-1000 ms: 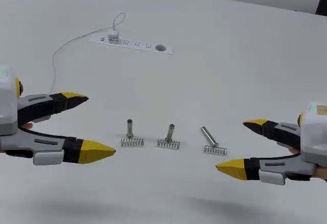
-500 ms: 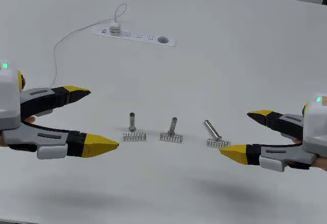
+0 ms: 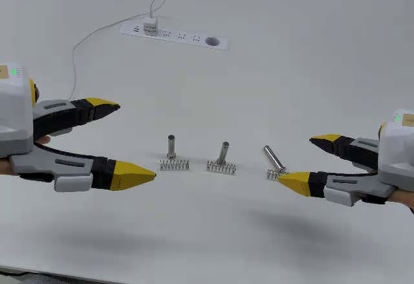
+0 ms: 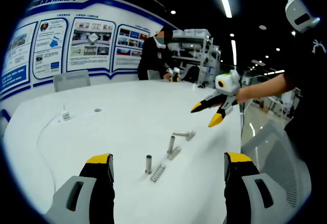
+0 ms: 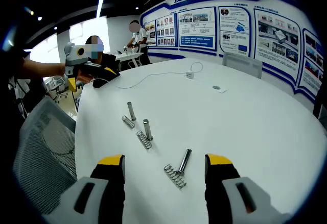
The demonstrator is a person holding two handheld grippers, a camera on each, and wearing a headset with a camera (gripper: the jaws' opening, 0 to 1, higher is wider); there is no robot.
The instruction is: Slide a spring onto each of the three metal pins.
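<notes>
Three metal pins sit in a row on the white table. The left pin (image 3: 171,145) and middle pin (image 3: 224,151) stand upright; the right pin (image 3: 273,158) lies on its side. A small spring lies by each: left spring (image 3: 174,165), middle spring (image 3: 221,166), right spring (image 3: 273,175). My left gripper (image 3: 134,141) hovers open to the left of the row, holding nothing. My right gripper (image 3: 297,160) is open, its lower yellow tip just beside the right spring. The right gripper view has the lying pin (image 5: 184,160) and its spring (image 5: 175,176) between the jaws.
A white power strip (image 3: 174,36) with a plug and a thin cable lies at the far side of the table. A person stands beyond the table's far edge in the left gripper view, and mesh chairs (image 5: 38,152) stand beside the table.
My right gripper has moved left and slightly down, so its lower tip now reaches the right spring. The left gripper holds about the same place. The head camera has shifted.
</notes>
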